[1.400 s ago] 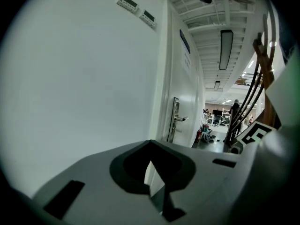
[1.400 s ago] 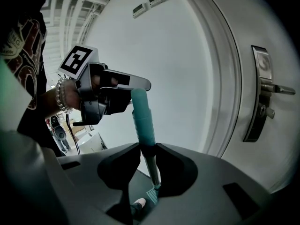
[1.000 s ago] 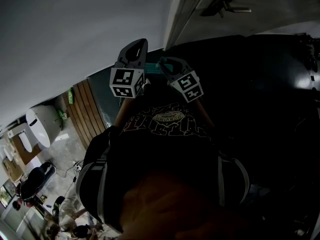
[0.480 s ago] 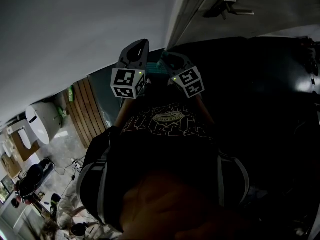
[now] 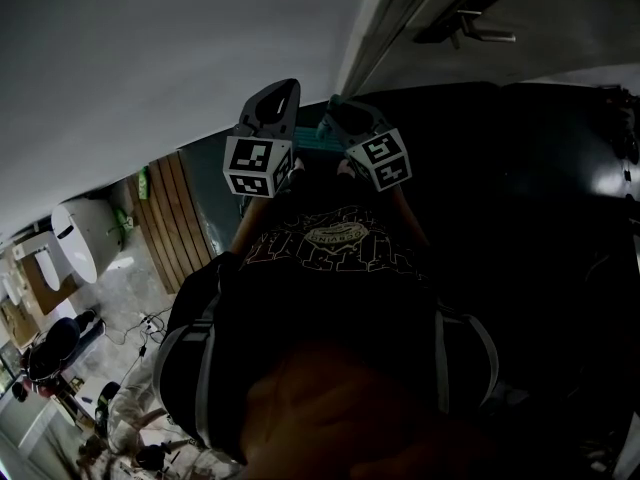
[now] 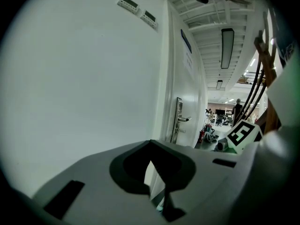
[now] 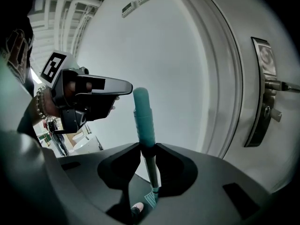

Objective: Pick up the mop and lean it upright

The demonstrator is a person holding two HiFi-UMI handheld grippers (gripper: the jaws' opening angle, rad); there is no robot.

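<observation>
The mop's teal handle [image 7: 143, 118] stands upright in front of the white wall, and my right gripper [image 7: 148, 153] is shut on its shaft just below the grip. Far below, its teal head [image 7: 151, 198] rests on the floor. In the head view a short stretch of the handle [image 5: 318, 140] shows between the two marker cubes. My left gripper [image 7: 124, 85] hovers to the left of the handle's top, apart from it, jaws together with nothing in them. In its own view the left gripper [image 6: 157, 186] faces the wall and the mop is hidden.
A white door with a lever handle [image 7: 272, 86] stands right of the mop, also seen as the door lever [image 6: 182, 119]. My foot [image 7: 137, 206] is beside the mop head. A wooden slat panel [image 5: 170, 218] and a white appliance [image 5: 80, 243] lie to the left.
The head view has shifted slightly; the right gripper with the handle has edged a little up and right. The left gripper has hardly moved.
</observation>
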